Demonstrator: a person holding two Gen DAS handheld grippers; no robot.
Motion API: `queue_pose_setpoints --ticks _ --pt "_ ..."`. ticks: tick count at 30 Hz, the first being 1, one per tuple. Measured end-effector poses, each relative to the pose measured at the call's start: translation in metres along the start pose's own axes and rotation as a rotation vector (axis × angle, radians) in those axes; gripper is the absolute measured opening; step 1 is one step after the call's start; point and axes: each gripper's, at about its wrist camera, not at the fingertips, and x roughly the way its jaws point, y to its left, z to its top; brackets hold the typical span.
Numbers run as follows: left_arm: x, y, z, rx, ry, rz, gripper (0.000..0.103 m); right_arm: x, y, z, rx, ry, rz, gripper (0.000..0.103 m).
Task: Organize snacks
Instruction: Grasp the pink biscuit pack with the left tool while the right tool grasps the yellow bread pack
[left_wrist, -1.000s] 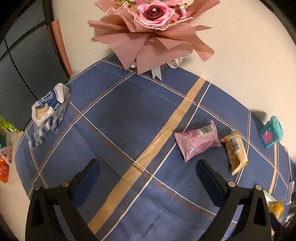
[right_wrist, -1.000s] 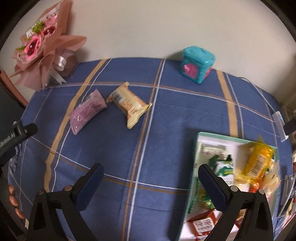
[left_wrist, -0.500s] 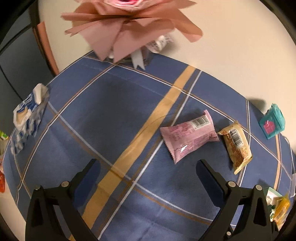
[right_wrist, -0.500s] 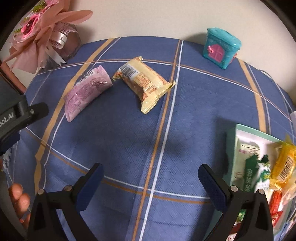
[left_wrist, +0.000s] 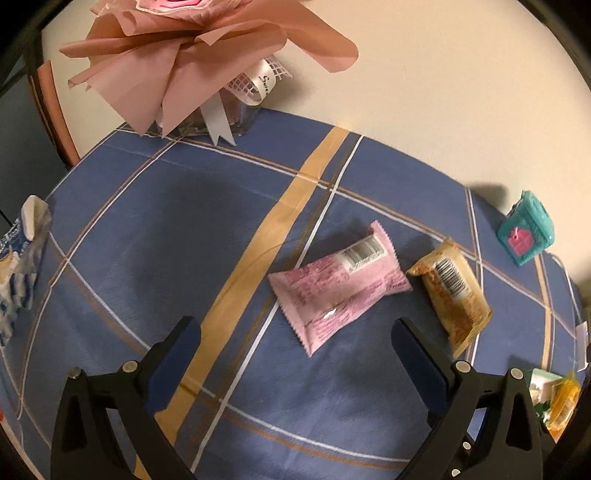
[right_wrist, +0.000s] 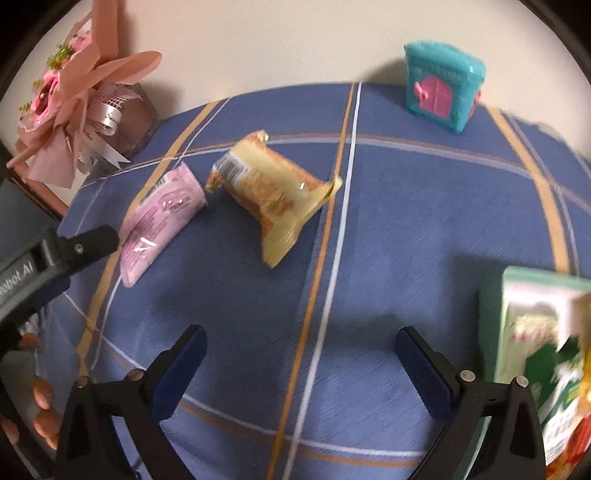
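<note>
Looking along the left wrist view: left gripper wide open, nothing held, hovering over the blue plaid tablecloth. Pink snack packet lies just ahead, between the fingertip lines and a bit right of centre; its near corner reaches almost to tip level. Long axis runs diagonally, near-left to far-right, barcode end away. Yellow snack packet sits just right of it, almost touching at the far corners, long axis running near-to-far, outside the right finger. Corner of the green tray peeks in at far right, already holding snacks. Blue-white packet well apart at the left table edge.

Right wrist view: right gripper also wide open and empty, above bare cloth. Yellow packet is ahead, slightly left of centre, still clearly beyond the tips, long axis diagonal. Pink packet further left, with a left-gripper finger right beside it. Tray close on the right.

Judgement: left is nearer the pink packet, right the yellow; each jaw line would need to cross the packet's short side.
</note>
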Motion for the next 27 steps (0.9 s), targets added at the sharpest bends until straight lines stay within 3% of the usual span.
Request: queue_pose_setpoints --ticks 10,18,21,27 --pt "0.016 -0.008 0.015 0.092 0.003 -0.030 0.102 -0.017 -0.004 0.028 -0.079 -0.098 -0.020 0.103" --pt "0.032 -0.013 0.025 0.139 0.028 -0.090 0.101 -0.002 0.017 0.072 -0.205 -0.055 -0.056 0.103" --pt "0.040 -0.011 0.028 0.148 0.039 -0.072 0.099 0.008 0.026 0.080 -0.274 -0.041 -0.102 0.102" --pt "0.050 -0.007 0.031 0.133 0.054 -0.110 0.098 0.024 0.032 0.085 -0.334 -0.015 -0.134 0.093"
